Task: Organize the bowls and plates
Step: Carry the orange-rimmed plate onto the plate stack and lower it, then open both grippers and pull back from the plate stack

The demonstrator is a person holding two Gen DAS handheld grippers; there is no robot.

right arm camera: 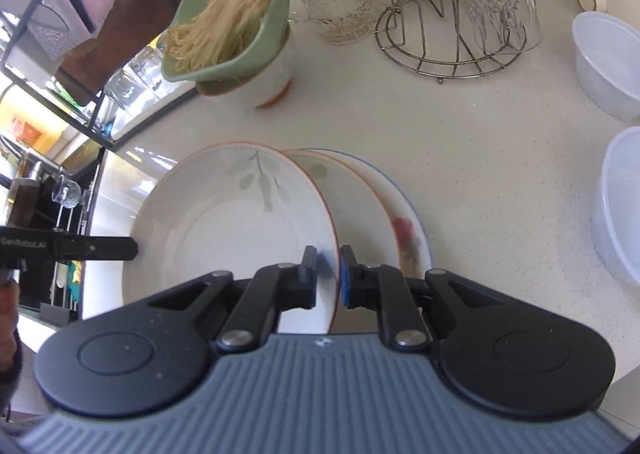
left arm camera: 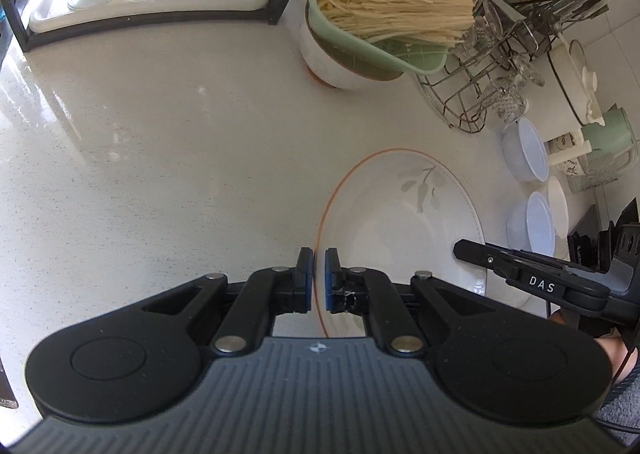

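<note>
From your left wrist, your left gripper (left arm camera: 319, 278) pinches the leaf-patterned plate (left arm camera: 404, 214) by its rim over the countertop (left arm camera: 160, 158). From your right wrist, your right gripper (right arm camera: 328, 274) clamps the opposite rim above two stacked plates (right arm camera: 384, 214).

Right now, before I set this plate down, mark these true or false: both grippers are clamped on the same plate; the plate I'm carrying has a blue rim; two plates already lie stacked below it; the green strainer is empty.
1. Both grippers grip one plate: true. The left gripper and right gripper pinch opposite rims of the leaf plate.
2. Its rim is blue: false. It is orange.
3. Two plates lie below: true, an orange-rimmed plate on a flowered plate.
4. The green strainer is empty: false. It holds pale noodles.
</note>
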